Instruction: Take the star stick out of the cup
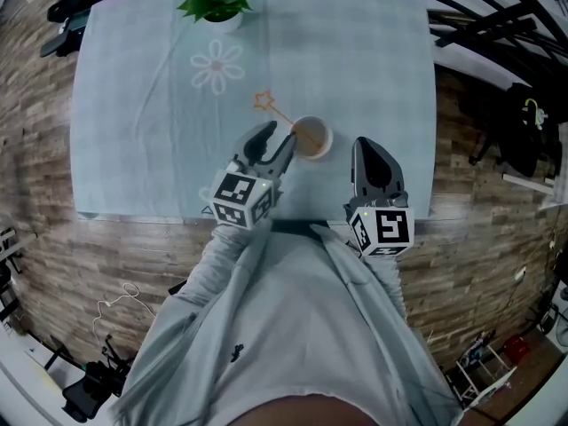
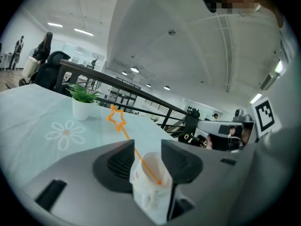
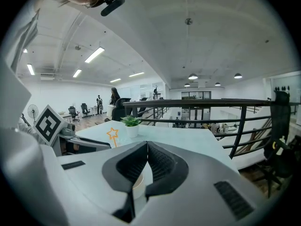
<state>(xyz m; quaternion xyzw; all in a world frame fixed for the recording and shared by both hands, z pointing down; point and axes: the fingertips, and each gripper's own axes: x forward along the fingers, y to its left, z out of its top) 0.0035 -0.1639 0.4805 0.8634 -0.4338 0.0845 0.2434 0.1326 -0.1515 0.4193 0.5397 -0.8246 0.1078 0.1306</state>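
A white paper cup (image 1: 312,138) stands near the table's front edge with the orange star stick (image 1: 275,111) leaning out of it to the upper left. My left gripper (image 1: 278,135) is open just left of the cup, its right fingertip close to the rim. In the left gripper view the cup (image 2: 150,187) shows in the gap between the spread jaws of the left gripper (image 2: 147,146), and the star (image 2: 116,117) rises above them. My right gripper (image 1: 362,145) is shut and empty to the right of the cup. In its own view the right gripper (image 3: 147,143) has the star (image 3: 112,133) to its left.
A potted green plant (image 1: 220,0) stands at the table's far edge, beyond a flower print (image 1: 216,65) on the pale tablecloth (image 1: 124,114). Black railings (image 1: 497,25) run along the right side. The person's body stands at the table's front edge.
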